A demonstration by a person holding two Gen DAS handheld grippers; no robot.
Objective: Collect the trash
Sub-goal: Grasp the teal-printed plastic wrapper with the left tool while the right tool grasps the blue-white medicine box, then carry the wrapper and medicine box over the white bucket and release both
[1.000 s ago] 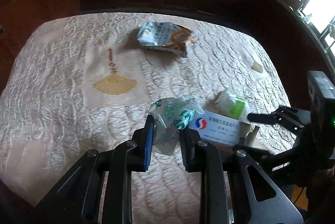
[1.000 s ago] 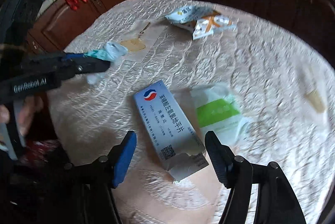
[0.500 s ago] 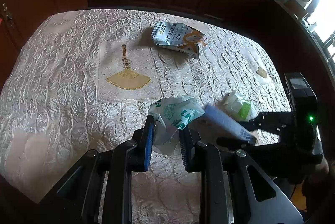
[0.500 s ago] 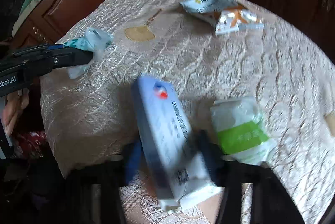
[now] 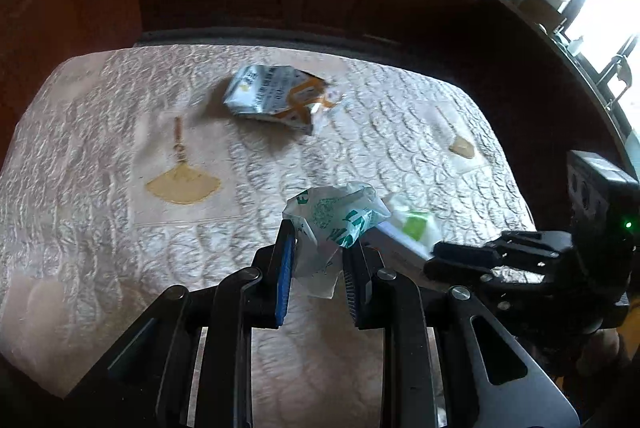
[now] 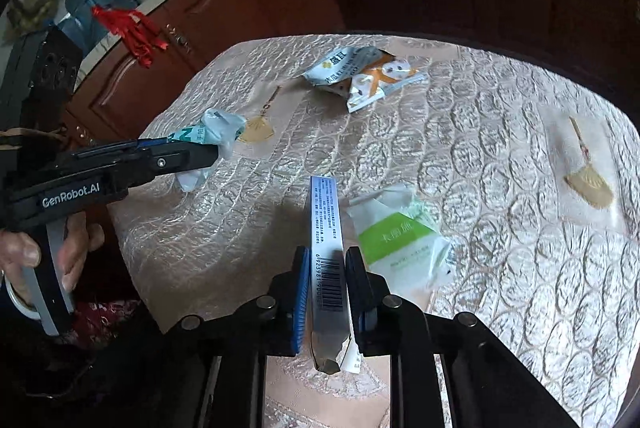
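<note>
Lifting the flat box point(image 6: 326, 248), newly clamped on edge by right gripper point(image 6: 327, 292), off the tablecloth point(image 6: 500, 188); left gripper point(image 5: 318, 260) pinching crumpled wrapper point(image 5: 336, 216); two wrappers remaining.

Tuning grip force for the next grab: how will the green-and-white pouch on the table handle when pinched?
The green-and-white pouch looks like thin film, wrinkled and lying nearly flat on the tablecloth, so probably floppy and light. Its sheen suggests it may slip. With so little height, the tongs would likely need a raised crease or edge.
</note>
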